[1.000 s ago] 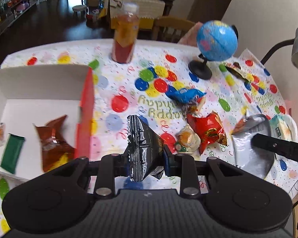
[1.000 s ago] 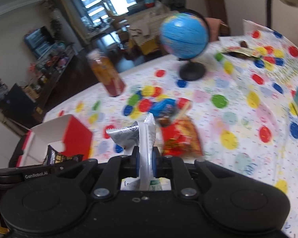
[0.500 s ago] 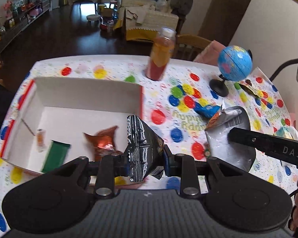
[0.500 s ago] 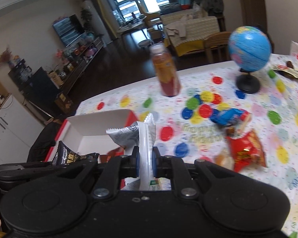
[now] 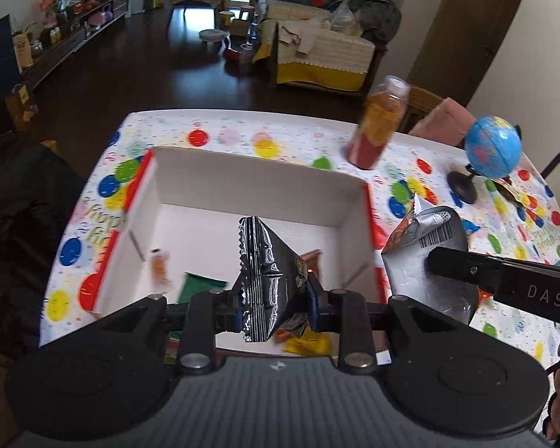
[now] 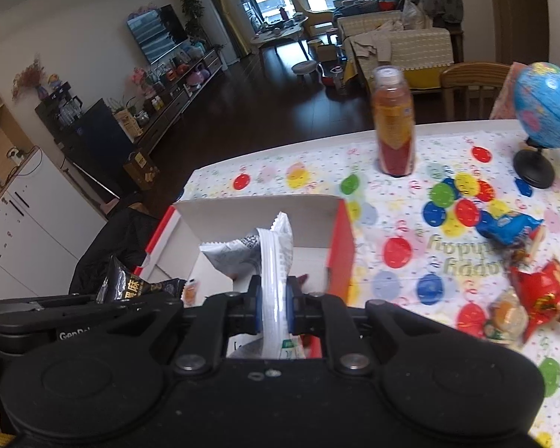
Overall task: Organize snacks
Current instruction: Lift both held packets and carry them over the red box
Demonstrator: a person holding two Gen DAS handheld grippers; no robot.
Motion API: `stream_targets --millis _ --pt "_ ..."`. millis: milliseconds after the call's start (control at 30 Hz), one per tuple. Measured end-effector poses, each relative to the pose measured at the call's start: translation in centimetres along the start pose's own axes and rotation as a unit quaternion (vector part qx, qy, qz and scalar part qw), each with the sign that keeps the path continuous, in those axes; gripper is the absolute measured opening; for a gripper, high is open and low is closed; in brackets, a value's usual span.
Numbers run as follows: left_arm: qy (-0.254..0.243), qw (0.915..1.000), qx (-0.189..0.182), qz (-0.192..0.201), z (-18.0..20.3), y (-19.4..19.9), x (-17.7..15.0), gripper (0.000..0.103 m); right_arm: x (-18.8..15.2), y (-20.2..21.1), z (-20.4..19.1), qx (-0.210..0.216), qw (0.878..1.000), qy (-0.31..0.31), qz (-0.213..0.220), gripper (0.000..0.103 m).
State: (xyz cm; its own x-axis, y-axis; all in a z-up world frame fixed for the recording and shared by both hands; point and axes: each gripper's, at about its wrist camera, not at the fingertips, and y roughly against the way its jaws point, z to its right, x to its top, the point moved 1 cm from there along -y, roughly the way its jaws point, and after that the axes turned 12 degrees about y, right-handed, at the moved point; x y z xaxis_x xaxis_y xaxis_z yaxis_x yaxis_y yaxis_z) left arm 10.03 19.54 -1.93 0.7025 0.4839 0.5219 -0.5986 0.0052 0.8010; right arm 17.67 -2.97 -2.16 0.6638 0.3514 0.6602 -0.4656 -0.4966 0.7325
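Small orange packet in box, motion-blurred, unreadable

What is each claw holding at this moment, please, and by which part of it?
Left claw: black packet, pinched across its lower body. Right claw: silver packet, gripped on its flat sealed edge.

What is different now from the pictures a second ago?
Both grippers carried their snacks sideways from the loose snacks toward the white cardboard box with red sides. The left gripper now holds its shiny black packet over the box. The right gripper, with its silver-white packet, is nearing the box. Both grips stayed shut. The orange juice bottle and blue globe stayed put.
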Motion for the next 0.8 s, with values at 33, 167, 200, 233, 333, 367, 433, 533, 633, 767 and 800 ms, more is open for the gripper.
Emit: stream_targets --millis 33,167,200,233,333,367,433,533,633,767,800 --pt "0.001 1.0000 0.002 0.000 -0.6 -0.1 0.2 0.029 0.1 -0.5 -0.3 0.001 1.000 0.000 -0.002 0.010" --pt "0.008 0.9999 0.010 -0.006 -2.9 -0.8 1.0 0.029 0.5 -2.5 -1.6 -0.001 1.000 0.005 -0.011 0.010" --pt "0.010 0.9999 0.012 -0.008 -3.4 -1.1 1.1 0.029 0.6 -2.9 -1.8 -0.001 1.000 0.005 -0.013 0.010" --pt "0.011 0.9998 0.015 -0.010 -3.9 -1.4 1.3 0.029 0.7 -3.4 -2.0 -0.002 1.000 0.006 -0.015 0.010" --pt "0.013 0.9995 0.021 -0.019 -5.3 -2.5 1.7 0.029 0.9 -5.1 -2.6 -0.005 1.000 0.007 -0.022 0.010" --pt "0.015 0.9993 0.023 -0.024 -5.7 -3.0 1.8 0.029 1.0 -5.7 -2.7 -0.006 1.000 0.007 -0.025 0.010" --pt "0.014 0.9990 0.027 -0.032 -6.4 -4.0 2.0 0.029 1.1 -6.8 -3.0 -0.010 0.999 0.007 -0.030 0.010" --pt "0.015 0.9982 0.031 -0.048 -7.2 -5.4 2.1 0.029 1.3 -8.5 -3.2 -0.013 0.999 0.007 -0.038 0.010" --pt "0.010 0.9977 0.033 -0.059 -7.7 -6.7 2.2 0.029 1.2 -10.0 -3.4 -0.011 0.999 0.003 -0.049 0.010" --pt "-0.004 0.9967 0.038 -0.071 -7.8 -8.2 2.1 0.029 0.4 -11.9 -4.0 -0.001 0.998 0.001 -0.067 0.010" --pt "-0.007 0.9964 0.039 -0.075 -7.8 -8.6 2.1 0.029 0.2 -12.3 -4.2 0.000 0.997 0.002 -0.071 0.010"
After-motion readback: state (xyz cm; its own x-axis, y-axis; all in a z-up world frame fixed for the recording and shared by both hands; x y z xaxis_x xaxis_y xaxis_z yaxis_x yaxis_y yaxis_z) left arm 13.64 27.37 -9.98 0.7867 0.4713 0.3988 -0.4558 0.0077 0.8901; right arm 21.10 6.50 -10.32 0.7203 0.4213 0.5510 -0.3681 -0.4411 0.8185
